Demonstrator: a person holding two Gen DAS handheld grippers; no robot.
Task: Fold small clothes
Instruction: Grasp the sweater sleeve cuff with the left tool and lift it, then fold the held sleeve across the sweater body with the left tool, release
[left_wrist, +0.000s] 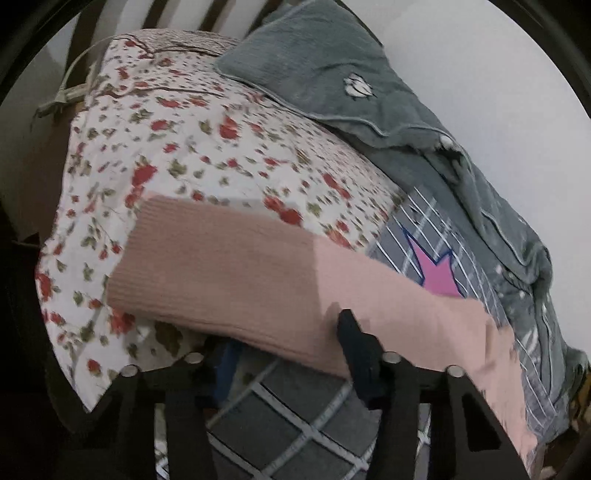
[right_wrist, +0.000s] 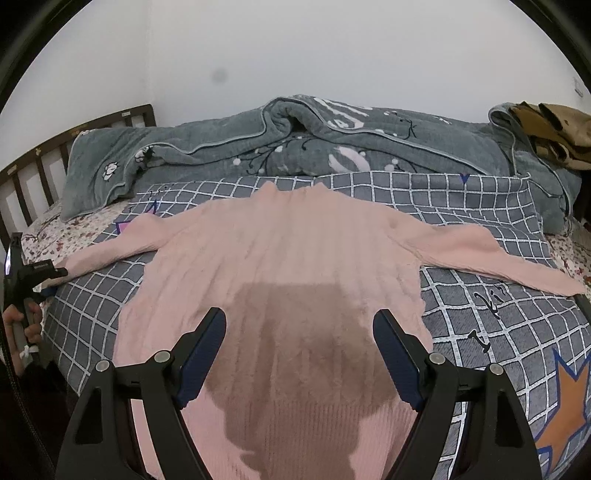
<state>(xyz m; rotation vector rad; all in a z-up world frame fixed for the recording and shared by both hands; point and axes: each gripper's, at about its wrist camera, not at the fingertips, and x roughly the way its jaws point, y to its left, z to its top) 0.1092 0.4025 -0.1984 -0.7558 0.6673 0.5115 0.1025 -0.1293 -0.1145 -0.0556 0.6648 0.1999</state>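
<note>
**Pink sweater spread on the bed, left sleeve gripped**

Where the bed (right_wrist: 480, 206) fills the right wrist view, its grey checked cover carries everything else, with a floral sheet (left_wrist: 207, 147) showing at the left edge and a dark slatted headboard (right_wrist: 44, 162) at far left. Along the far side lies a rumpled grey quilt (right_wrist: 332, 147), and a brown garment (right_wrist: 557, 136) sits on its far right end. Spread flat on the checked cover, the pink sweater (right_wrist: 288, 251) lies with its collar toward the far side, its hem near the camera and both sleeves stretched out left and right. An orange star print (right_wrist: 565, 417) marks the cover at near right.

Above the sweater's lower body the right claw (right_wrist: 299, 332) hangs with its fingers set wide apart, holding nothing, its shadow falling on the knit. At the far left the left claw (right_wrist: 55, 275) meets the cuff of the left sleeve; in the left wrist view the left claw (left_wrist: 295, 354) has its fingers closed over the ribbed pink sleeve, which drapes across them above a pink star print (left_wrist: 436, 269).
</note>
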